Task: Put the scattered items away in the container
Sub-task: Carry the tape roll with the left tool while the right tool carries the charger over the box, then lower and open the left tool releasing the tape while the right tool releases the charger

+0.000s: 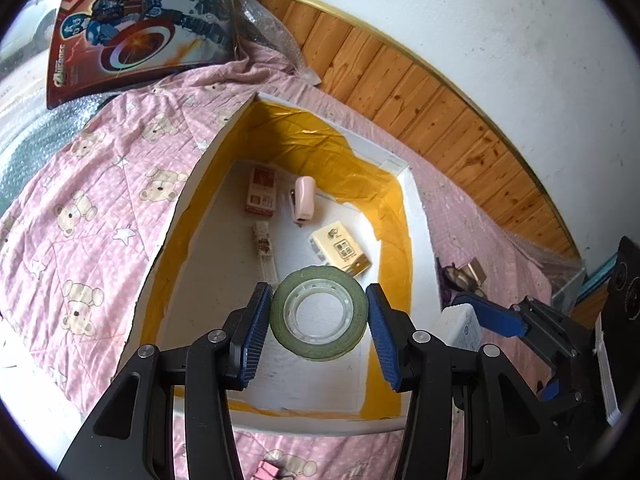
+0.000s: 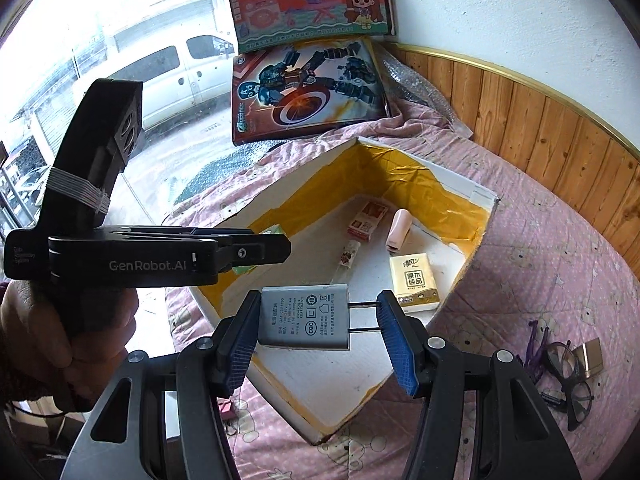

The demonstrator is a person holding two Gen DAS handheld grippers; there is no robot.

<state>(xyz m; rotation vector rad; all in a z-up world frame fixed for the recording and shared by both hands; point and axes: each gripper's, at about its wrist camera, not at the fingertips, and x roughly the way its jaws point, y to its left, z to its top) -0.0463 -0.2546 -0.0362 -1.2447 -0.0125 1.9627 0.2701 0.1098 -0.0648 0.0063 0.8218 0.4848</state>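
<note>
While both loads hang over the foam container (image 1: 416,216), keep each grip as it is until well inside the rim. Left gripper (image 1: 319,320): jaws wide, closed on the green tape roll (image 1: 319,318), held by its outer edge between the pads, with bare container floor straight beyond the tips. Right gripper (image 2: 318,318): jaws wide, clamping the grey power adapter (image 2: 304,317), body against the left pad, prongs toward the right pad, container floor just past the tips. Lower before letting go; open slowly so the roll does not run off. Aim short of the stapler (image 1: 304,199), tissue pack (image 2: 414,282) and red box (image 1: 262,192) lying further ahead. Leave glasses (image 2: 560,376), outside to the right, for later.
</note>
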